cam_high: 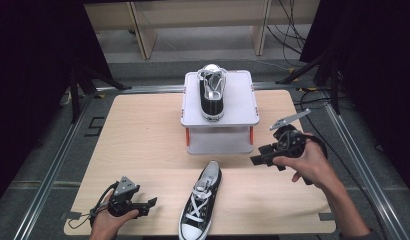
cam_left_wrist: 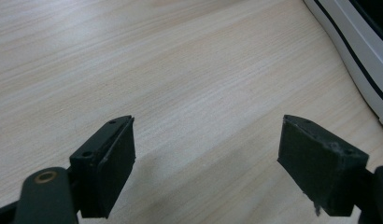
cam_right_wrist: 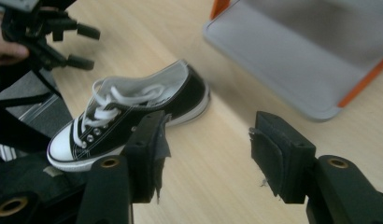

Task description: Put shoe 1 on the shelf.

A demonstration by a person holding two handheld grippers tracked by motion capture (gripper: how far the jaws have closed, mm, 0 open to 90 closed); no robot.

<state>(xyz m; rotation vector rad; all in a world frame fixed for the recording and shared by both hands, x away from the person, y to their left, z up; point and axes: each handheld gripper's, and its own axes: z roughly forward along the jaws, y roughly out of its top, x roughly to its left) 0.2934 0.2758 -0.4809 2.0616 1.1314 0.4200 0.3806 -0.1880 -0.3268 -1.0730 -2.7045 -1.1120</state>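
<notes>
Jaws on our right gripper [cam_high: 257,160] gape empty, right of the black canvas sneaker [cam_high: 201,199] on the near table edge. Our left gripper [cam_high: 149,205] sits wide open, empty, left of it.

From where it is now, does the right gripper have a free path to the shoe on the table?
Probably yes. The right gripper hangs open, nothing between its jaws, pointing toward the shoe, with bare table between them. The rack sits off to the side, and the left gripper is beyond the shoe.
</notes>
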